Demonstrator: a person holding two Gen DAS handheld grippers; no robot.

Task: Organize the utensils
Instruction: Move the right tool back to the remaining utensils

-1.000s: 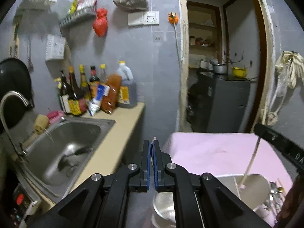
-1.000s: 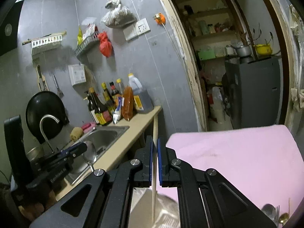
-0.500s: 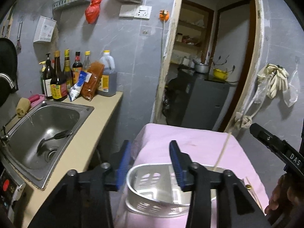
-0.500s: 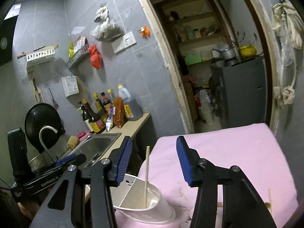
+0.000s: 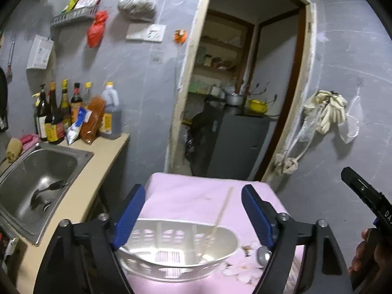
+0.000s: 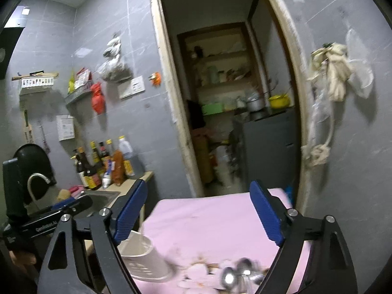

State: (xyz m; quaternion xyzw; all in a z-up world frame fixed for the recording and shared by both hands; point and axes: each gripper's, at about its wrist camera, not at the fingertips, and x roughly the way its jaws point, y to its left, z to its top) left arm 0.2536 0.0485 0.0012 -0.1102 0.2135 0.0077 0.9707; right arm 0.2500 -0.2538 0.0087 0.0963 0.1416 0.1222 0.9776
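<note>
Both jaws have just been opening & now stand wide. Left hand-held gripper (image 5: 193, 210): nothing between the blue pads, they frame the white utensil basket (image 5: 178, 252) from above w/o touching it. Right hand-held gripper (image 6: 198, 210): same story, spread wide, empty, pink cloth showing thru the gap.

Where things are: basket sits on the pink-covered worktop (image 5: 196, 196), near its front-left edge. One chopstick (image 5: 221, 213) leans in it, tip up toward the back; a spoon (image 5: 205, 258) lies in the basket's bottom, I think. Loose metal spoons (image 6: 241, 273) lie on the cloth just right of the basket, blurred in the right wrist view, so can't count them.

Doing the next bit well, as I judge it: the drop looks done, so I go for the loose pile next. Keep jaws wide on approach, come in low, take one handle at a time across its narrow width, not the bowl, since shiny metal will slip. Stay clear of the basket rim; it looks light, a nudge could tip it & spill that chopstick.

Writing: left unit's side, seen from the right wrist, reads "GenRobot.AI" (image 6: 46, 225) or close. Right unit, seen from the left wrist, shows "DA" (image 5: 387, 214), rest cut off. Bottle labels (image 5: 52, 129) too small to read.
</note>
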